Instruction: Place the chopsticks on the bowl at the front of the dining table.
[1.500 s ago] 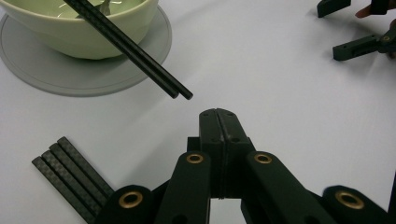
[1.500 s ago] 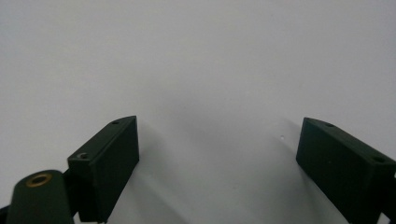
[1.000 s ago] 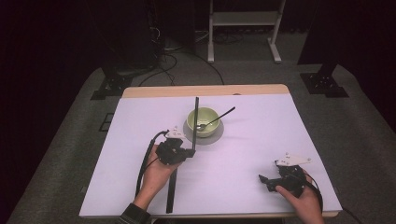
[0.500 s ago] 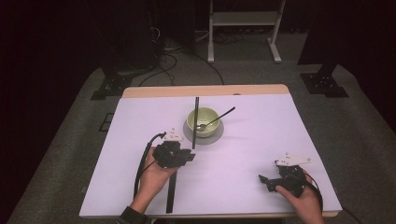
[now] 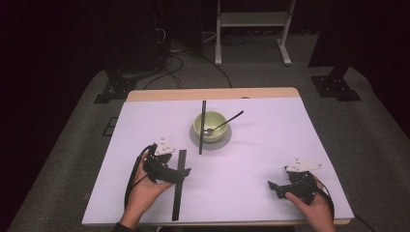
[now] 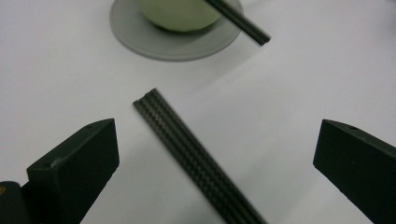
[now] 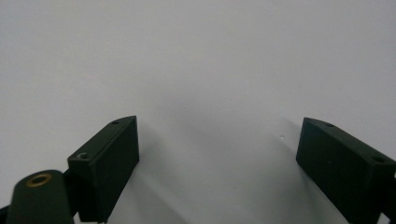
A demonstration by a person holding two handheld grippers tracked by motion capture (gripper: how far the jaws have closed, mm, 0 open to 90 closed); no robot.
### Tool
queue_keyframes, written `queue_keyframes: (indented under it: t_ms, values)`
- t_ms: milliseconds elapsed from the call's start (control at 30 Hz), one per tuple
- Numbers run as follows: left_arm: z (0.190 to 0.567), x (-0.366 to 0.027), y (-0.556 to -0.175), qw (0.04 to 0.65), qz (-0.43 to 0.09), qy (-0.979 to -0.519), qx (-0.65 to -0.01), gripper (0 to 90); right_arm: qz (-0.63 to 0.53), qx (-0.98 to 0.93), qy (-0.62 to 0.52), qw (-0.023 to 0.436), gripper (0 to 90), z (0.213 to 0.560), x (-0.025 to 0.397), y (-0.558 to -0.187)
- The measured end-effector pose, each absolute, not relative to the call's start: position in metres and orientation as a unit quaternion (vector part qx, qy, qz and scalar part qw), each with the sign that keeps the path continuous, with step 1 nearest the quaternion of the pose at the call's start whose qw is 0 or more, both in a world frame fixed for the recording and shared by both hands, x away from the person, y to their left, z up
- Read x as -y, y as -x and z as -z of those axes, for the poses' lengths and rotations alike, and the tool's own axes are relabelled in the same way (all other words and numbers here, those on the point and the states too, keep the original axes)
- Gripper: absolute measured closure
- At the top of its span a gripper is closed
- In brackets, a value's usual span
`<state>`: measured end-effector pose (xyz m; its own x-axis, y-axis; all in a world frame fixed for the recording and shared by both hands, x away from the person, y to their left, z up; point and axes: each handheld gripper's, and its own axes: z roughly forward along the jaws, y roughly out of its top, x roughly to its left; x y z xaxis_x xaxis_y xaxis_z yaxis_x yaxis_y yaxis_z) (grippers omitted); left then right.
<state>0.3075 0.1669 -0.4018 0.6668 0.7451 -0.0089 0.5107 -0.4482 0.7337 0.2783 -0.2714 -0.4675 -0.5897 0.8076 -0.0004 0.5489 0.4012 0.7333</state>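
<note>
Jaws of the left gripper [image 6: 210,154] are standing wide apart in the left gripper view, one on each side of a black stick [image 6: 196,161] that is lying flat on the white table [image 6: 60,79], and neither jaw is touching it. The stick is running between them at a slant, its near end pointing toward a green bowl [image 6: 180,14] sitting on a grey saucer [image 6: 140,35], with a second black stick [image 6: 240,21] resting across the bowl's rim. In the high view the left gripper [image 5: 180,173] is hovering over the upper part of the stick [image 5: 178,193], held by the person's left hand [image 5: 145,188] coming in from the bottom edge with the wrist bent toward the middle of the table. The bowl [image 5: 210,126] is sitting a little beyond, a spoon [image 5: 223,123] leaning in it. Jaws of the right gripper [image 7: 217,158] are likewise spread wide in the right gripper view, holding nothing, with bare table between them. In the high view the right gripper [image 5: 275,186] is lying low near the table's front right corner, the right hand [image 5: 312,205] wrapping it from behind, well apart from the stick and the bowl.
</note>
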Motion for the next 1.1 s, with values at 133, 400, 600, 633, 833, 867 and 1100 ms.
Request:
queue_keyframes:
  t_ms: [133, 400, 600, 633, 833, 867, 1100]
  values:
    - [0.406, -0.183, -0.303, 0.368, -0.165, -0.829, -0.387, 0.0, -0.357, -0.817, -0.415, 0.182, 11.6, 0.468, 0.271, -0.278]
    - [0.424, -0.212, -0.294, 0.352, -0.177, -0.827, -0.401, 0.0, -0.356, -0.816, -0.416, 0.184, 11.7, 0.467, 0.271, -0.277]
    - [0.432, -0.221, -0.286, 0.335, -0.197, -0.828, -0.405, 0.0, -0.356, -0.816, -0.416, 0.184, 11.7, 0.467, 0.271, -0.277]
    - [0.434, -0.222, -0.285, 0.332, -0.198, -0.828, -0.406, 0.0, -0.356, -0.816, -0.416, 0.184, 11.7, 0.467, 0.271, -0.277]
    - [0.444, -0.225, -0.280, 0.317, -0.201, -0.833, -0.407, 0.0, -0.356, -0.816, -0.416, 0.184, 11.7, 0.467, 0.271, -0.277]
    - [0.446, -0.226, -0.279, 0.315, -0.201, -0.833, -0.407, 0.0, -0.356, -0.816, -0.416, 0.184, 11.7, 0.467, 0.271, -0.277]
    - [0.455, -0.229, -0.278, 0.313, -0.194, -0.834, -0.411, 0.0, -0.356, -0.816, -0.416, 0.184, 11.7, 0.467, 0.271, -0.277]
